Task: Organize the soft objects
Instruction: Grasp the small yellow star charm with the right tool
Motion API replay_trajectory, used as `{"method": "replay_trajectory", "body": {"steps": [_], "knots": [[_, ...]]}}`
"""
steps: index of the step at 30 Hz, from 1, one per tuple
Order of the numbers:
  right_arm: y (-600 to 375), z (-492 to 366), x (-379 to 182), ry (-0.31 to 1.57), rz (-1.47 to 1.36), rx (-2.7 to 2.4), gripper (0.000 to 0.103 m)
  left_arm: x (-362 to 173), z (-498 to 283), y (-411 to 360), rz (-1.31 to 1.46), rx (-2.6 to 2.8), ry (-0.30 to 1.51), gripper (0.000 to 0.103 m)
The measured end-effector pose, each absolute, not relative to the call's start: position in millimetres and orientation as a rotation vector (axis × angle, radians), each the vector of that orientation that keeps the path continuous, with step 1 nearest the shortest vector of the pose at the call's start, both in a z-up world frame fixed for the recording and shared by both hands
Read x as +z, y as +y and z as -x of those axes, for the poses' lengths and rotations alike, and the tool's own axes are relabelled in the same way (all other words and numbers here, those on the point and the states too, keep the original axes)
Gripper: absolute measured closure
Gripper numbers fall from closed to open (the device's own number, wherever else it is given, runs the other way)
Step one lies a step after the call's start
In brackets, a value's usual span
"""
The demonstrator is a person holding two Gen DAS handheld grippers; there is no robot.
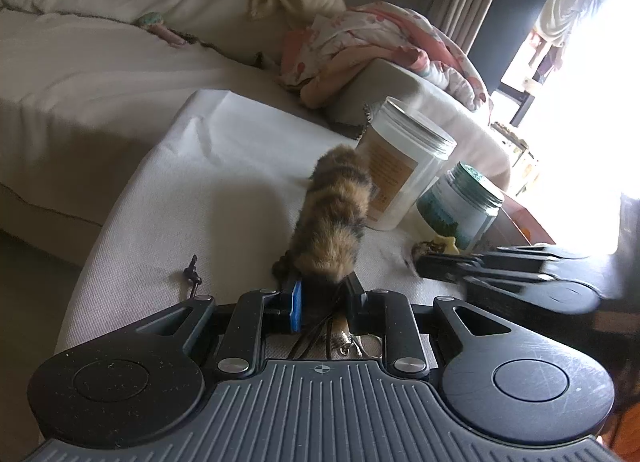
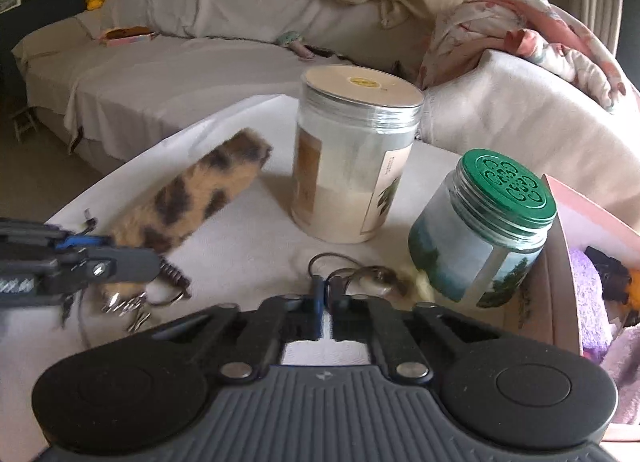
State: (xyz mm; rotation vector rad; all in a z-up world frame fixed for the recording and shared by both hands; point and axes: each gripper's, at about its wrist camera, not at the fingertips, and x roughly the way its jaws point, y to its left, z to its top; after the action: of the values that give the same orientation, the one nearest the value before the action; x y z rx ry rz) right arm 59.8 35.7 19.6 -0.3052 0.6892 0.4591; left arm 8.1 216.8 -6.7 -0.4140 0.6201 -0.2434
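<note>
- Left wrist view: the left claw point(image 1: 322, 294) is nearly closed, its pads clamped on the near end of a furry spotted tail toy point(image 1: 334, 214), which stretches away over the white-covered bench point(image 1: 192, 182).
- Keyring hardware and cords of that toy show below the jaws, close to the camera.
- Just beyond the toy's far end stands a large clear jar point(image 1: 404, 170) with a pale lid; to its right is a smaller green-lidded jar point(image 1: 464, 210).
- The right claw point(image 1: 420, 264) enters from the right, blurred, its tips closed near a small furry charm point(image 1: 430, 248) lying at the foot of the green-lidded jar.
- A sofa point(image 1: 80, 74) with crumpled fabrics lies beyond the bench.
- Right wrist view: the right claw point(image 2: 326, 296) is fully closed; whether it pinches anything I cannot tell. The small furry charm point(image 2: 380, 276) and its cord loop lie just beyond the tips.
- At the left, the left claw point(image 2: 152, 262) grips the furry spotted tail toy point(image 2: 192, 198) above the bench point(image 2: 248, 254).
- The large clear jar point(image 2: 352, 166) stands centre, the green-lidded jar point(image 2: 480, 230) right.
- A pink box point(image 2: 560, 262) at the far right edge holds purple fluffy items point(image 2: 588, 294).
</note>
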Motion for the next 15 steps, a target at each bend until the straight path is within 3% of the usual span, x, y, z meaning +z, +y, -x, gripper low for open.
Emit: {"method": "replay_trajectory", "body": {"steps": [11,14,15], "knots": [[-21.0,7.1,36.5,0.717,0.395,0.559,0.098,-7.6,-7.6,217.8,0.423,-0.242,0.621,0.079],[-29.5,8.7,48.5,0.674,0.331,0.571,0.079,-7.3,-7.2,216.0,0.407,-0.237,0.621,0.078],[-29.1,6.9,52.5,0.649,0.316,0.561,0.067,-6.9,-7.1,214.7,0.397,-0.234,0.62,0.078]]}}
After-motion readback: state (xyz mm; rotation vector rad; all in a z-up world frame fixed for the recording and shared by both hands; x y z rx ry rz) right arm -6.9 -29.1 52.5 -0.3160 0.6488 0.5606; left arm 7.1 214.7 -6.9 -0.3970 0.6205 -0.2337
